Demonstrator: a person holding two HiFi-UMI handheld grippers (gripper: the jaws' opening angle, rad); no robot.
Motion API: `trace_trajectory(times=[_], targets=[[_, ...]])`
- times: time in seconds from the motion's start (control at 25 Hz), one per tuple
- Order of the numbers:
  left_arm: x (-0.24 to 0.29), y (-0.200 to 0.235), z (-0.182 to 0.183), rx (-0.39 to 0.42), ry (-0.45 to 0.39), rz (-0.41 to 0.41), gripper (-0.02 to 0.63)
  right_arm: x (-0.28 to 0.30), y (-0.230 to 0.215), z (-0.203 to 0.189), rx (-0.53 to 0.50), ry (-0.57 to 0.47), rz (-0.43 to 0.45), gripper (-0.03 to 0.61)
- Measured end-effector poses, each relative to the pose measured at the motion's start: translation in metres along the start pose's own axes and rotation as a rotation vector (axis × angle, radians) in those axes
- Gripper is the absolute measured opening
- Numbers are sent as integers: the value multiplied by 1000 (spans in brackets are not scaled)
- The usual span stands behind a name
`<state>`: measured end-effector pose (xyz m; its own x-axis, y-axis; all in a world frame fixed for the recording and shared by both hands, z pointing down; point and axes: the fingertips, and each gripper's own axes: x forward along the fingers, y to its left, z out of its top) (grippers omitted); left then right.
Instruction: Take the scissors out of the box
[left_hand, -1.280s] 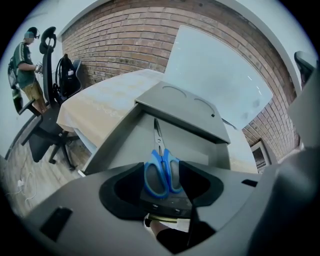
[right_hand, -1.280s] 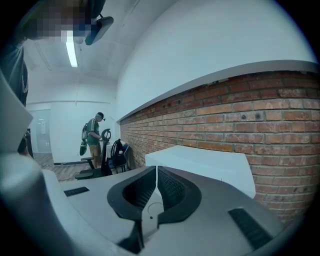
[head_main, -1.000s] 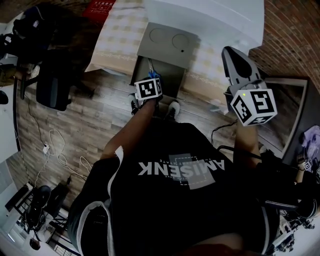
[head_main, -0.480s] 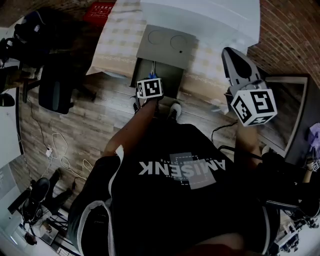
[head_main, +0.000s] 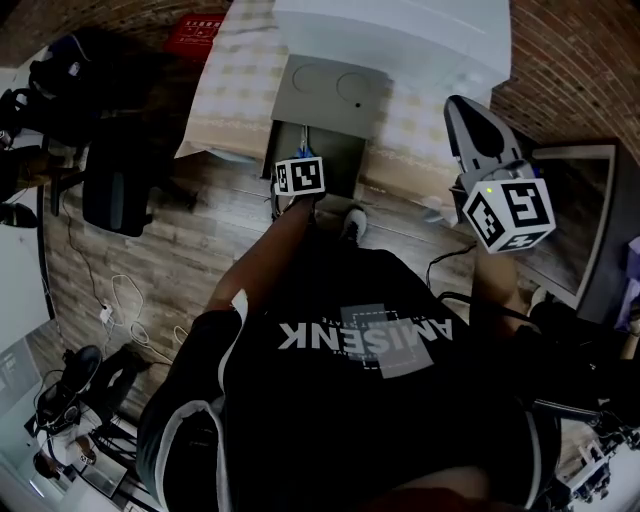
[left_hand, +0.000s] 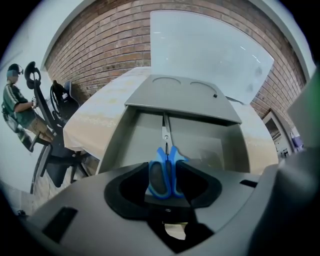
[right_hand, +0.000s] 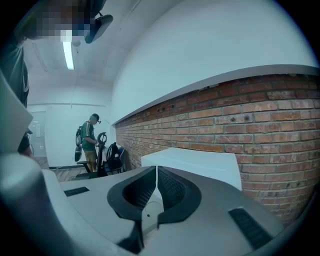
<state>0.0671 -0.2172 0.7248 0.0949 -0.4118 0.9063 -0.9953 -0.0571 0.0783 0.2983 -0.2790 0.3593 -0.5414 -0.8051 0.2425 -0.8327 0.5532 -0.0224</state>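
Head view: the left gripper (head_main: 301, 160) points steeply down into the open front part of the grey box (head_main: 330, 95). Its marker cube covers the fingers, and a sliver of the blue scissors (head_main: 304, 150) shows just past the cube. The box stands on the worktop (head_main: 235, 80), and its open part reaches out past the worktop's near edge. Bare floor (head_main: 200, 250) lies to the left of the fingers, and a chair (head_main: 115, 185) stands well apart from them. The right gripper (head_main: 465, 105) is held off to the right, well clear of the box.

Left gripper view: the left gripper (left_hand: 166, 172) has just been closing its fingers. They are now clamped on the blue handles of the scissors (left_hand: 160, 177), one pad on each side. The blades run straight ahead from the fingers along the box floor, and their tip lies near the back, under the edge of the flat top. The box (left_hand: 120, 145) walls rise left and right of the fingers with free space on both sides, wider on the right. Nothing stands above the handles. A white board (left_hand: 205, 50) stands behind the box, and a person (left_hand: 15, 105) stands far off to the left.

Right gripper view: the right gripper (right_hand: 156, 170) has its fingers together, with only a thin slit between them and nothing in it. Ahead of the fingers is the board (right_hand: 195, 162), with a brick wall (right_hand: 240, 115) behind it. The room opens out to the left.
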Motion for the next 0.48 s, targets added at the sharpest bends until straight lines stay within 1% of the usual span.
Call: trace_trajectory(times=[0.12, 0.32, 0.36, 0.48], targets=[[0, -2, 0, 21, 4, -7, 179, -4, -4, -1, 11, -4, -17, 43], [-2, -2, -2, 52, -5, -19, 167, -4, -1, 0, 17, -10, -17, 43], [-2, -1, -3, 60, -6, -16, 96, -4, 0, 1, 17, -12, -18, 43], [-3, 0, -5, 65, -12, -27, 97, -6, 0, 1, 16, -14, -24, 43]])
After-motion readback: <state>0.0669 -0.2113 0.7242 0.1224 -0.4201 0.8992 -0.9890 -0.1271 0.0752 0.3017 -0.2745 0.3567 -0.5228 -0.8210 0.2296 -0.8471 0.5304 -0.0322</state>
